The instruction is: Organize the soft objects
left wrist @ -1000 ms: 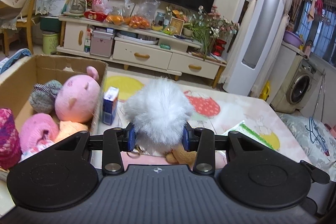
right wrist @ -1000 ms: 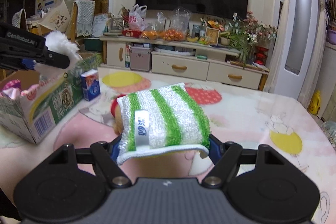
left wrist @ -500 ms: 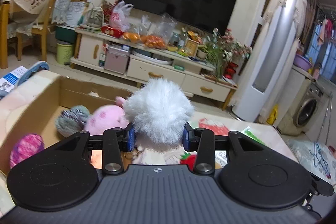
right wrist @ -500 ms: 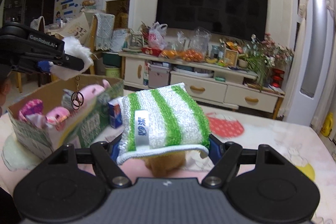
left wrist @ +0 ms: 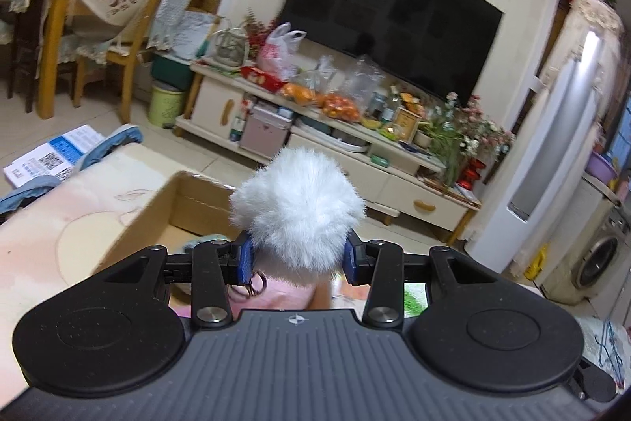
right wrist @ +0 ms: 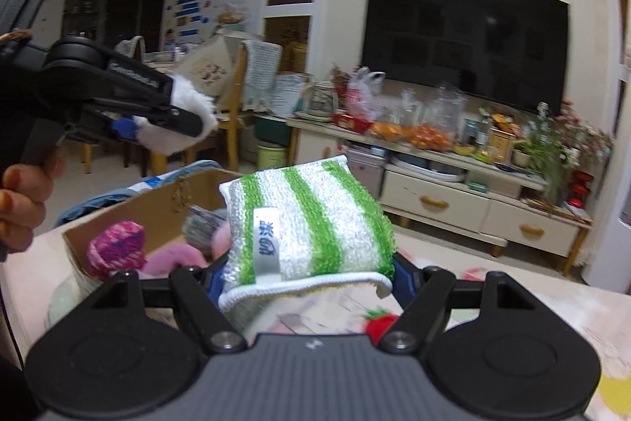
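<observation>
My left gripper [left wrist: 297, 259] is shut on a white fluffy pompom [left wrist: 297, 212] with a metal key ring [left wrist: 248, 289], held high above the open cardboard box [left wrist: 157, 208]. In the right wrist view the left gripper [right wrist: 173, 123] shows at upper left with the pompom [right wrist: 189, 101] over the box [right wrist: 157, 200]. My right gripper [right wrist: 307, 275] is shut on a green-and-white striped sponge cloth [right wrist: 307, 223], held beside the box's right side. The box holds a magenta knit ball [right wrist: 116, 249], a pink plush [right wrist: 173, 257] and a grey knit ball [right wrist: 201, 227].
A red strawberry toy [right wrist: 380, 322] lies on the patterned tablecloth [right wrist: 532, 310]. A TV cabinet [left wrist: 355, 160] crowded with bags and fruit stands behind, with a tall white air conditioner [left wrist: 552, 145] at right and wooden chairs [left wrist: 130, 26] at left.
Both grippers have risen and moved left toward the box. The pompom now hangs above the box's far end, and the sponge cloth has come up beside the box.
</observation>
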Demonstrator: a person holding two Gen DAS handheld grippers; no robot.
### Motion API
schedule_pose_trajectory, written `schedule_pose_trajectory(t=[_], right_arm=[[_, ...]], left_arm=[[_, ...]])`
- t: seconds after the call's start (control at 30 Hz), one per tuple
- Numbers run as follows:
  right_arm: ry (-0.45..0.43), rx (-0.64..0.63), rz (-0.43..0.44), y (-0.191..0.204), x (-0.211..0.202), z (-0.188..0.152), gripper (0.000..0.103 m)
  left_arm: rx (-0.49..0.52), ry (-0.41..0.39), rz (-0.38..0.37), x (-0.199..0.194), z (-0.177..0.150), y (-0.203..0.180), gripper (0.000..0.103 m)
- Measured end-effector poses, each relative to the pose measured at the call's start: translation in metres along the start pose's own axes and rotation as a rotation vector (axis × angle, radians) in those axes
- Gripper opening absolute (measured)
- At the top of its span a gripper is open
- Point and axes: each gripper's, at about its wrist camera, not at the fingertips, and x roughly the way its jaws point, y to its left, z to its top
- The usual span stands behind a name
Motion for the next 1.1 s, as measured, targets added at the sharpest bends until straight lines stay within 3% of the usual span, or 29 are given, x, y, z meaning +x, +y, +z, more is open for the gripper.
schedule_pose_trajectory(t=[0.23,0.47,0.97,1.07,1.1], right_arm=[[0.016,-0.025,0.100,0.026,0.034,0.014,0.076],[0.083,-0.049,0.175,0.047,0.066,0.014,0.076],[0.173,-0.077,0.234,0.063,0.107,0.007,0.079],[0.187,-0.086,0.245,0.067,0.114,0.007,0.082],[0.193,-0.089,0.247,0.068,0.115,0.008,0.086]], left_arm=[[-0.043,0.044,0.090,0.023,0.004,0.016,0.050],[-0.051,0.114,0.133,0.039,0.001,0.024,0.050],[-0.020,0.185,0.203,0.036,-0.001,0.026,0.051],[-0.007,0.189,0.217,0.036,-0.002,0.024,0.054],[-0.001,0.188,0.228,0.035,-0.002,0.023,0.063]])
